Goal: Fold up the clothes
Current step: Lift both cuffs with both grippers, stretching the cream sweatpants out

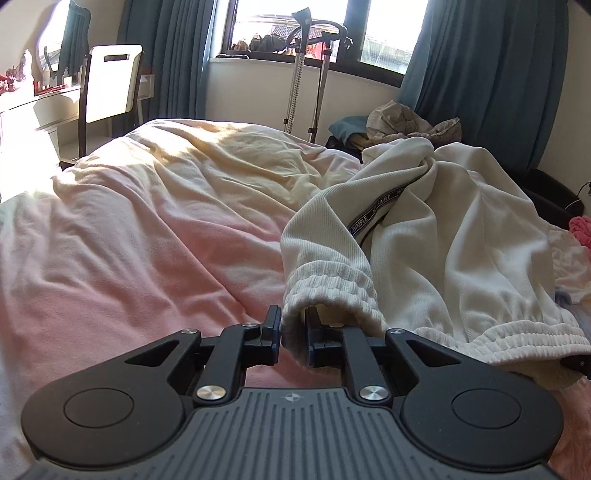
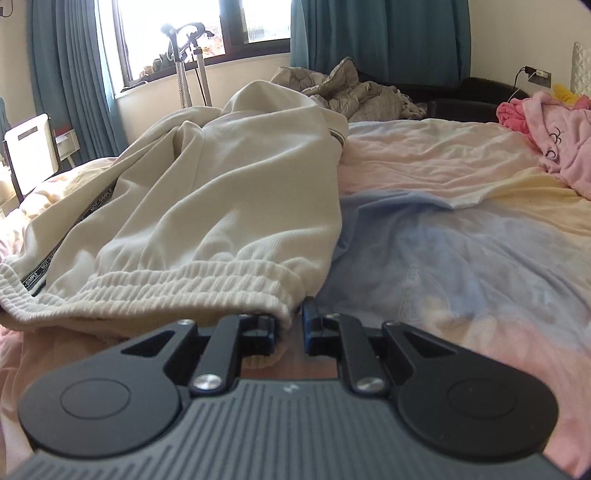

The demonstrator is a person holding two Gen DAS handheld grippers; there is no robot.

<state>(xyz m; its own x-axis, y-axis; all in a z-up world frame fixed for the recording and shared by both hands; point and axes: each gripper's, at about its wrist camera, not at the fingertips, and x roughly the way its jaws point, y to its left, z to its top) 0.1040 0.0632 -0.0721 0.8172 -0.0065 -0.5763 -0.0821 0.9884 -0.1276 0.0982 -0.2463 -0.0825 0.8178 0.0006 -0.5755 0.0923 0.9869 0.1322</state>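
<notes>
Nearest in the left wrist view, the left tool is clenching one end of the ribbed elastic waistband of a pair of cream trousers, the fabric pinched between its narrowed jaws. In the right wrist view, the right tool is gripping the other end of that same waistband, the cloth corner sitting between its nearly closed jaws. The trousers are lying crumpled on the bed, stretching away from both tools over a pastel pink, yellow and blue cover, with a black side stripe reading "SIMPLE" running along one leg. Farther off, a pink garment is resting near the headboard end. Beyond, teal curtains are hanging beside the window.
</notes>
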